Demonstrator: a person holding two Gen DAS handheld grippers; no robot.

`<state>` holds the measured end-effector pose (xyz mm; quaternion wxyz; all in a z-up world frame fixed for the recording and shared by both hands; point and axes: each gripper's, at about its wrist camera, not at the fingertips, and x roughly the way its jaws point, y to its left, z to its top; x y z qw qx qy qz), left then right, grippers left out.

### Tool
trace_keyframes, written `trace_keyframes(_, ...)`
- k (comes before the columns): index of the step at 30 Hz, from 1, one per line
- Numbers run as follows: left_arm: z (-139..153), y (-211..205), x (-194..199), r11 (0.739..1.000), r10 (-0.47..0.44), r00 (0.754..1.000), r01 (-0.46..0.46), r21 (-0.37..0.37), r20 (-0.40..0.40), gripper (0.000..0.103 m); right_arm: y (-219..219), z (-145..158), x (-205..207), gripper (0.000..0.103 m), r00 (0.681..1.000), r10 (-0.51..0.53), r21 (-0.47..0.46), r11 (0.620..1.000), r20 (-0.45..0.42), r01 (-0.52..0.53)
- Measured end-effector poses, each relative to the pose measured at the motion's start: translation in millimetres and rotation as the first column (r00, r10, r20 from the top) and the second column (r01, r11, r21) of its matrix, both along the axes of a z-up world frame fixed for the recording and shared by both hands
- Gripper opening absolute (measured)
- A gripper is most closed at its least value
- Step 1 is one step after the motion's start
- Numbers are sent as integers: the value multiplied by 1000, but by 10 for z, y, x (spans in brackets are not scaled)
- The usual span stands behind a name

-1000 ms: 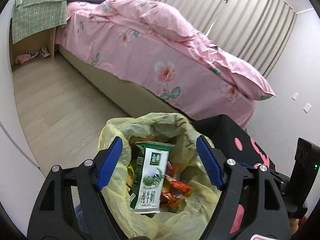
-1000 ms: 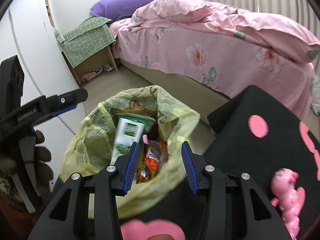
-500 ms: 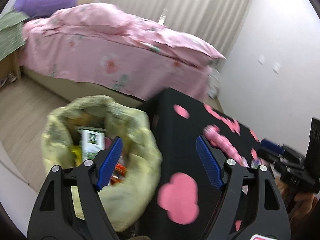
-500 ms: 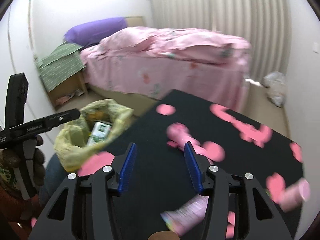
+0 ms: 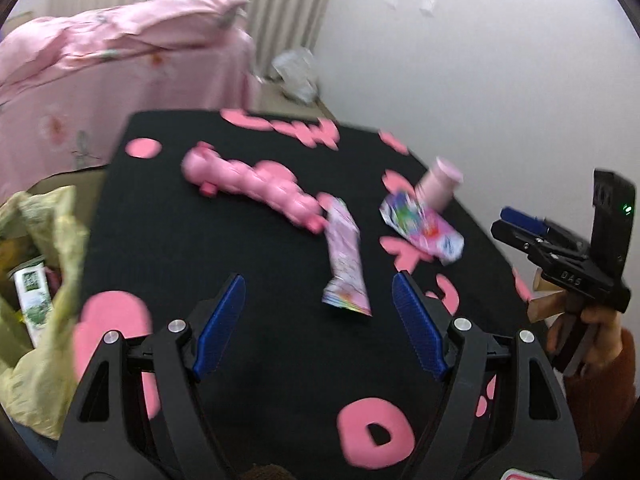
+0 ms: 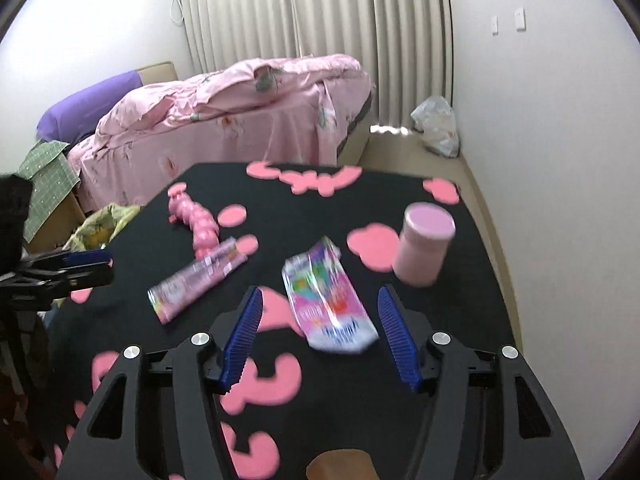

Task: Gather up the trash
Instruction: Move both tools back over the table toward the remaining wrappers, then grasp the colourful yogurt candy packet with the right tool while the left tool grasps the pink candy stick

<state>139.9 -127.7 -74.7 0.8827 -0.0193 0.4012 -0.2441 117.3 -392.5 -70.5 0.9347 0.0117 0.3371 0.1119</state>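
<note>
On the black table with pink shapes (image 5: 224, 248) (image 6: 472, 320) lie two bits of trash: a long pink wrapper (image 5: 346, 264) (image 6: 198, 280) and a flat colourful packet (image 5: 422, 226) (image 6: 328, 300). My left gripper (image 5: 320, 312) hangs open over the table, just short of the long wrapper's near end. My right gripper (image 6: 320, 320) has its jaws still opening; the colourful packet shows between the fingers, which do not touch it. The yellow trash bag (image 5: 36, 280) (image 6: 102, 224), with a green carton inside, stands off the table's left side.
A pink caterpillar toy (image 5: 248, 184) (image 6: 196, 224) and a pink jar (image 5: 438, 184) (image 6: 424, 248) stand on the table. Behind are a bed with pink bedding (image 6: 240, 112), curtains (image 6: 320, 12) and a white bag (image 6: 438, 124) on the floor by the wall.
Both grippers have swung away from the yellow trash bag to the right, over the black table. The right gripper's fingers have spread wider.
</note>
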Motion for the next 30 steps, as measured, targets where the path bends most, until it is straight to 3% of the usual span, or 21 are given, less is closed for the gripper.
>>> trace_keyframes(6,-183,-507,146,983,-23,1000,22,181,5,71,-16,-257,-80,57,999,2,-12,1000,-51,-2)
trace_keyframes(9,-267,-601,242,972,23,1000,-18,233,-19,56,-65,-281,-81,57,998,-10,-5,1000,-54,10)
trace_keyframes(12,-351,-552,307,974,60,997,-47,220,-52,40,-89,-311,-44,57,997,17,7,1000,-73,-16)
trace_keyframes(15,-342,-485,282,979,75,996,-64,193,-48,32,-68,-361,25,57,997,4,-55,998,-79,-9)
trace_keyframes(20,-337,-400,202,984,74,996,-65,168,-47,31,-52,-388,193,57,996,25,-36,999,-89,-28)
trace_keyframes(24,-328,-446,139,981,59,998,-54,189,-24,31,0,-449,380,57,993,40,-55,997,-114,-47)
trace_keyframes(30,-335,-512,109,976,35,999,-31,217,-12,31,10,-622,611,57,975,105,8,994,-198,-105)
